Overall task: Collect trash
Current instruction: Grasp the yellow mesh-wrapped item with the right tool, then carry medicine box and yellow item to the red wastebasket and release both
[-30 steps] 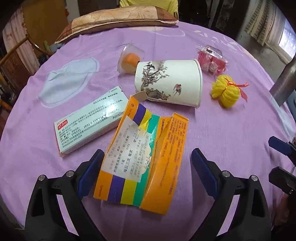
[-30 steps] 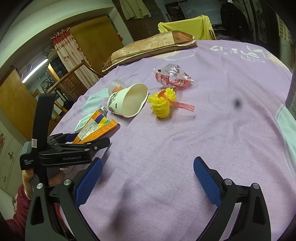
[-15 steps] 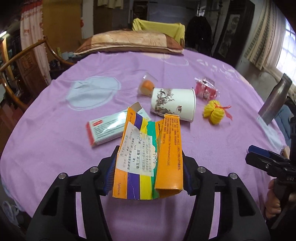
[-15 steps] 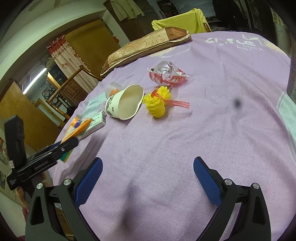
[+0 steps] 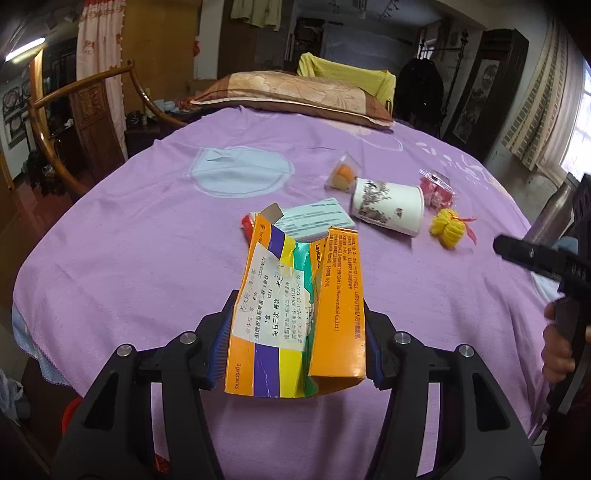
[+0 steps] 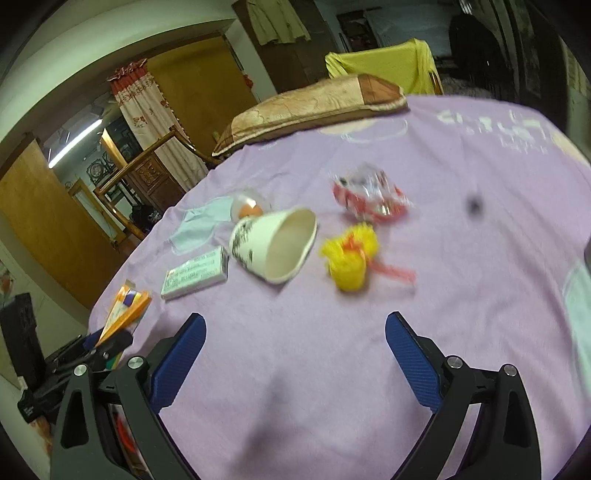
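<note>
**A lived-in room of a private home**

The setting is domestic. A round table (image 5: 110,258) under a lilac printed cloth (image 6: 461,221) fills the middle of the room, with a brown and beige pillow (image 5: 295,96) lying at its far edge. Behind it stands a chair draped in yellow fabric (image 6: 384,62). A carved dark-wood armchair (image 5: 88,122) stands to one side, near a patterned curtain (image 5: 98,44) hung in a doorway. Striped curtains (image 5: 543,110) cover a window, a garment (image 6: 277,18) hangs on the far wall, and dark framed panels (image 5: 480,96) stand along it. A fluorescent tube (image 5: 24,51) lights an adjoining space.
</note>
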### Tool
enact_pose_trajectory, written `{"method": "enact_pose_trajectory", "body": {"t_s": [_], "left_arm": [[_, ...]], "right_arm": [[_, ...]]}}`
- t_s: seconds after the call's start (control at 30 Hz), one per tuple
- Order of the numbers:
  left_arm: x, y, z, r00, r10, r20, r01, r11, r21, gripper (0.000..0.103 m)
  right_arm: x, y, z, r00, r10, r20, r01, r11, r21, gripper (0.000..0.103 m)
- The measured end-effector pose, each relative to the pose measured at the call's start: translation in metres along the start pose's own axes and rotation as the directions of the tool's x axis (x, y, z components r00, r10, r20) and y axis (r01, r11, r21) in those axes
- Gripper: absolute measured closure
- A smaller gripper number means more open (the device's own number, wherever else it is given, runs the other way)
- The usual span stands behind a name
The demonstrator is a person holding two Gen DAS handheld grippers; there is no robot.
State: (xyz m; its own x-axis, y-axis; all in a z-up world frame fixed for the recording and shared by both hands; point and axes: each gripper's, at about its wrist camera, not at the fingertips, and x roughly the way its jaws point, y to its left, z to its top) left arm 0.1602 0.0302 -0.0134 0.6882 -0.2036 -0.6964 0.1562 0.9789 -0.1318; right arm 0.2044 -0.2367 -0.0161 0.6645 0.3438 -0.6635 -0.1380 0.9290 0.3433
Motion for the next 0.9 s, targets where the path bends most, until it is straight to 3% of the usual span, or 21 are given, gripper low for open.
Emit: {"method": "enact_pose_trajectory", "body": {"t_s": [0.17,0.27,0.3,0.4,0.47,0.6,0.9], "left_arm": [[0.004,0.016,-0.003,1.000,-0.006,-0.004,0.006,1.000,-0.027,0.046],[0.006,0.024,-0.004,1.000,-0.003,-0.007,0.003,0.999,-0.045,0.046],[0.006,0.026,-0.004,1.000,0.000,-0.007,0.000,0.999,-0.051,0.046],[0.003,0.032,-0.004,1.000,0.009,-0.002,-0.009,0.998,-0.066,0.046],[-0.003,0.034,-0.005,1.000,0.017,0.005,-0.017,0.997,-0.075,0.046],[-0.018,0.037,-0.006,0.999,0.035,0.022,-0.033,0.995,-0.093,0.046],[-0.076,0.049,-0.022,0.989,0.121,0.087,-0.108,0.985,-0.137,0.046]], "right_arm": [[0.026,-0.009,0.026,0.995,-0.098,-0.018,0.099,0.995,0.016,0.009],[0.049,-0.018,0.032,0.990,-0.131,-0.050,0.132,0.991,0.032,0.022],[0.057,-0.022,0.031,0.989,-0.132,-0.071,0.134,0.990,0.032,0.030],[0.073,-0.030,0.029,0.985,-0.121,-0.120,0.126,0.991,0.037,0.076],[0.055,-0.033,0.028,0.994,-0.087,-0.060,0.092,0.992,0.082,0.077],[0.007,-0.015,0.030,0.997,-0.016,0.080,0.012,0.999,0.052,0.077],[-0.040,0.046,0.005,0.981,0.141,0.136,-0.128,0.987,-0.099,0.076]]}}
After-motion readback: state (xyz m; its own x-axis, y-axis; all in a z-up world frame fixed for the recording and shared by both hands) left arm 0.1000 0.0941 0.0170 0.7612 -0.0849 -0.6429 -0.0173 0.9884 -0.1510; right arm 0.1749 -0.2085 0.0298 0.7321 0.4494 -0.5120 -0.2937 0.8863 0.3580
